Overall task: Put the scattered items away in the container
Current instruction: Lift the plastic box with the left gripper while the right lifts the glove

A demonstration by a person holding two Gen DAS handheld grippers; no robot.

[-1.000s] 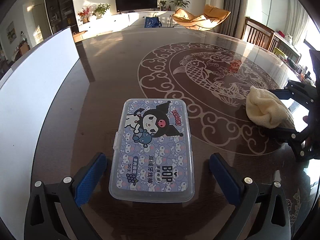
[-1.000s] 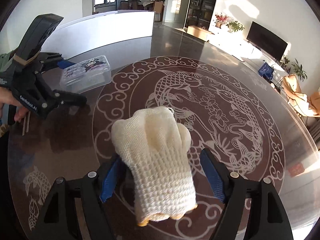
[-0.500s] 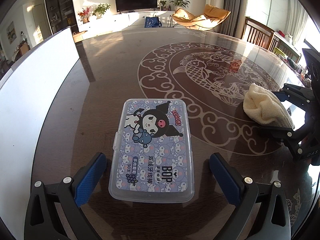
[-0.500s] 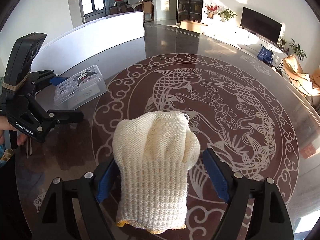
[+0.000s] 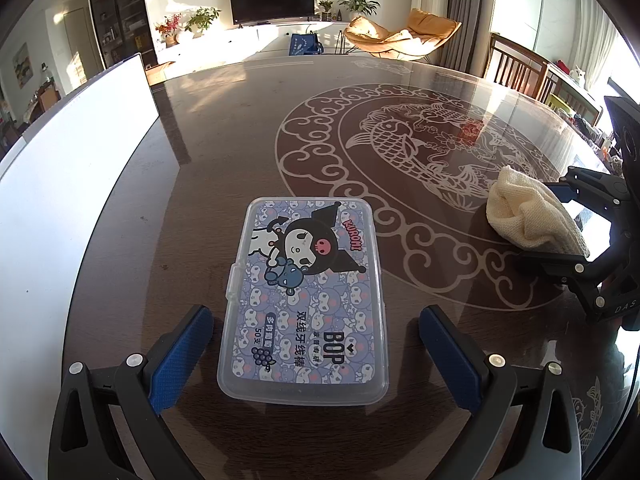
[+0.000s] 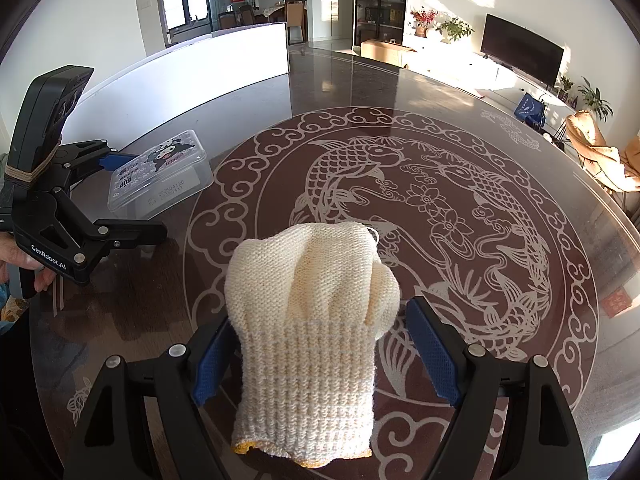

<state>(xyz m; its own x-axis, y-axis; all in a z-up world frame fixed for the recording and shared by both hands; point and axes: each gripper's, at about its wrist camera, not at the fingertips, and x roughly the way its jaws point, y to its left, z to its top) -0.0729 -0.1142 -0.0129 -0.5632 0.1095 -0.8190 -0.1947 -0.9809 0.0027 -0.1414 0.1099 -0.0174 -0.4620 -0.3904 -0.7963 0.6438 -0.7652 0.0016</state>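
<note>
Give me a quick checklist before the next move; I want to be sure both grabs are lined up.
1. Left tongs straddle the plastic box, pads clear of its sides: ok.
2. Box lid closed: ok.
3. Right tongs straddle the knitted glove: ok.
4. Right tongs gripping the glove: not ok; they have just been opening, and the right pad stands clear.
5. Glove lying on the table, not lifted: ok.
6. Container for the items located: cannot tell.
</note>
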